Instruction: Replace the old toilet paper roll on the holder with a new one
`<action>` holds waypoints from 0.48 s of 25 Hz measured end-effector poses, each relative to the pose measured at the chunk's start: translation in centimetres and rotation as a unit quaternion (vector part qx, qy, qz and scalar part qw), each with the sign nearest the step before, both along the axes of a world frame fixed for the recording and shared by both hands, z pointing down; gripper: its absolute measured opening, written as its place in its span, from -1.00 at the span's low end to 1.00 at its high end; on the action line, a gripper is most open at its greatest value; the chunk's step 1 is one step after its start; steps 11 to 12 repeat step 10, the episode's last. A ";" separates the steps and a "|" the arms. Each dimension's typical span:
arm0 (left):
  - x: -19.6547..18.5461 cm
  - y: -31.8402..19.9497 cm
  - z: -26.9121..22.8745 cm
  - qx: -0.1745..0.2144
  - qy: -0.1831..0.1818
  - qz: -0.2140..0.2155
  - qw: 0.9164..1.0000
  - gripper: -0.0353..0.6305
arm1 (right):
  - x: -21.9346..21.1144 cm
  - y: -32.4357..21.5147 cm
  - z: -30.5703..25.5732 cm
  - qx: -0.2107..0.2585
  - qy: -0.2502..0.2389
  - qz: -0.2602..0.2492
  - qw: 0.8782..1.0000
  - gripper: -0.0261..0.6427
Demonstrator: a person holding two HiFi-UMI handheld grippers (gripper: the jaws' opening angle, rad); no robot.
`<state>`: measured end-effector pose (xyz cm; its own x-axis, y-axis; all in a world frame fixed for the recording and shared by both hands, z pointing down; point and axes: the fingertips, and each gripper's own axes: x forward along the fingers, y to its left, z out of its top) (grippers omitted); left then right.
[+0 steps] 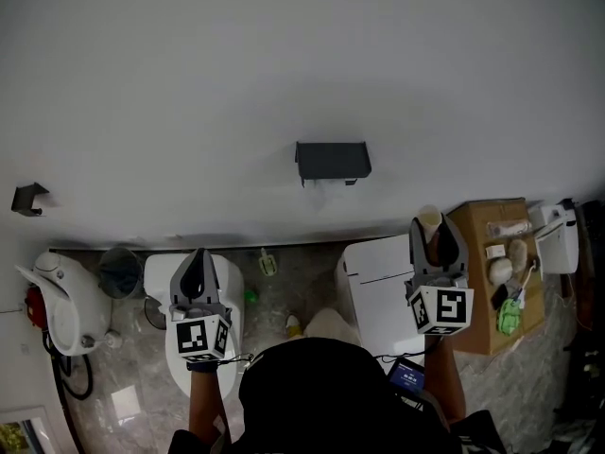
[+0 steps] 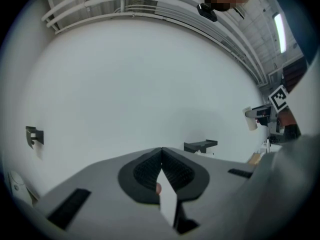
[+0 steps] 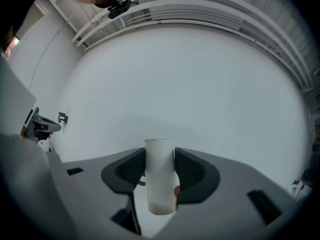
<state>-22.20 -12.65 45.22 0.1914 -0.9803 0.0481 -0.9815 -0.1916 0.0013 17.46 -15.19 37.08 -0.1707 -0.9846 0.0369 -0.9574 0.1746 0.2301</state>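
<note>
A person is standing in a bathroom, facing a plain white wall and holding a two-jaw gripper in each hand, both pointing level at the wall.

The right gripper (image 3: 159,154) is clamping a bare, pale cardboard toilet paper tube (image 3: 160,179). The tube is standing upright between the two dark ribbed pads (image 3: 189,170), which are pressing on its sides, and its top is poking up above the jaw tips. In the head view, this gripper is hanging in front of the wall, lower than the holder and well off to its right.

The left gripper (image 2: 161,150) is holding nothing. Its jaws are closed, with the tips meeting. It is hovering lower than the holder and to its left.

The dark grey wall-mounted toilet paper holder (image 1: 333,161) is sitting on the wall between the two grippers and above them, apart from both. No roll is showing on it.

Below, a white toilet (image 1: 159,274) is standing on the grey marbled floor (image 1: 293,282) under the left gripper. A brown cardboard box (image 1: 482,334) with small items on top is sitting at the far right, near the right gripper. A small dark bracket (image 1: 28,199) is fixed to the wall at the far left.
</note>
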 end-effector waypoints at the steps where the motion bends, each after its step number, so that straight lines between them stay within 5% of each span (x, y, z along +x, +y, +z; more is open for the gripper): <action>1: -0.1 0.2 -0.1 -0.002 -0.006 -0.001 1.000 -0.86 | -0.1 -0.2 -0.1 0.000 -0.003 0.000 1.000 -0.39; 12: -0.7 -0.1 0.6 -0.027 0.002 -0.004 1.000 -0.86 | -2.7 -1.9 -0.4 0.013 0.001 -0.025 1.000 -0.39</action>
